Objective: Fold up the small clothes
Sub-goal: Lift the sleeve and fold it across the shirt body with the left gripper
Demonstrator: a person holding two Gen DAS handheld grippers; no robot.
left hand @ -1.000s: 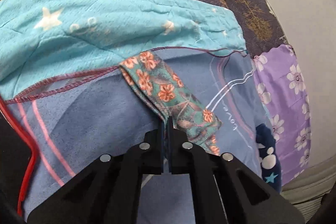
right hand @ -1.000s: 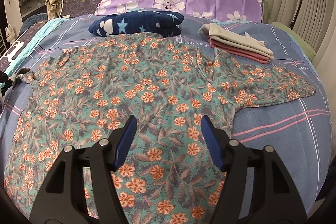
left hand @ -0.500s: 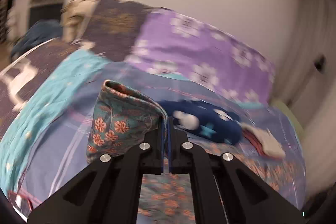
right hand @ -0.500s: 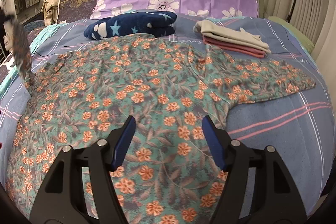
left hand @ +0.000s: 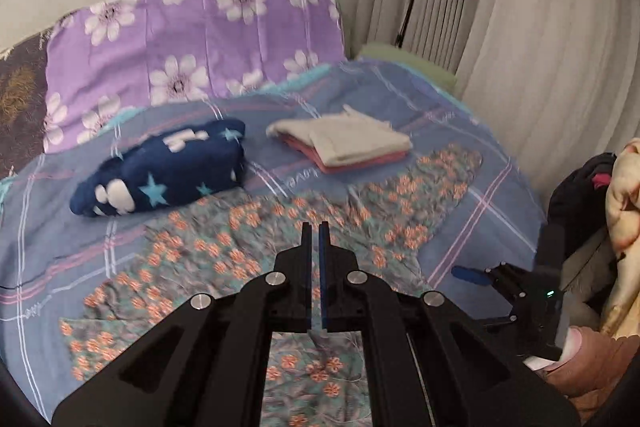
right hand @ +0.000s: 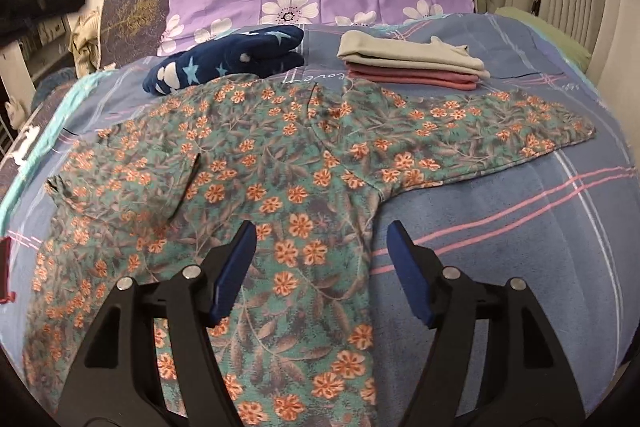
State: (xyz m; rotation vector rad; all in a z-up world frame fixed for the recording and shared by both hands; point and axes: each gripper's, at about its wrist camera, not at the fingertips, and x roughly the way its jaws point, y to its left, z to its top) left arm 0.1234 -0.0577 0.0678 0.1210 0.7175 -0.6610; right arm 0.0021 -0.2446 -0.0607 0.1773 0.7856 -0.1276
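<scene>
The bed carries everything, its blue plaid cover stretching ahead of both tools. The floral shirt lies spread flat on it, directly ahead of and under the right hand-held gripper. It looks like thin, limp cotton: light, soft and not fragile, likely to sag and crease wherever it is not supported, and to drag over the cover rather than slide cleanly.

Its left sleeve already lies doubled over the body, off to the left of the right tool. The right sleeve is spread out ahead and to the right, so that is probably the next fold. The cuff end or the shoulder seam looks the best place to pinch, taking a hemmed edge rather than the loose middle.

Beyond the shirt are a navy star bundle and a folded stack, far ahead of both tools.

The right tool tilts downward with its jaws spread wide and empty, straddling the shirt's side edge just below the underarm. The left hand-held gripper hangs well above the shirt, angled down, jaws pressed together with no cloth visible between them.
</scene>
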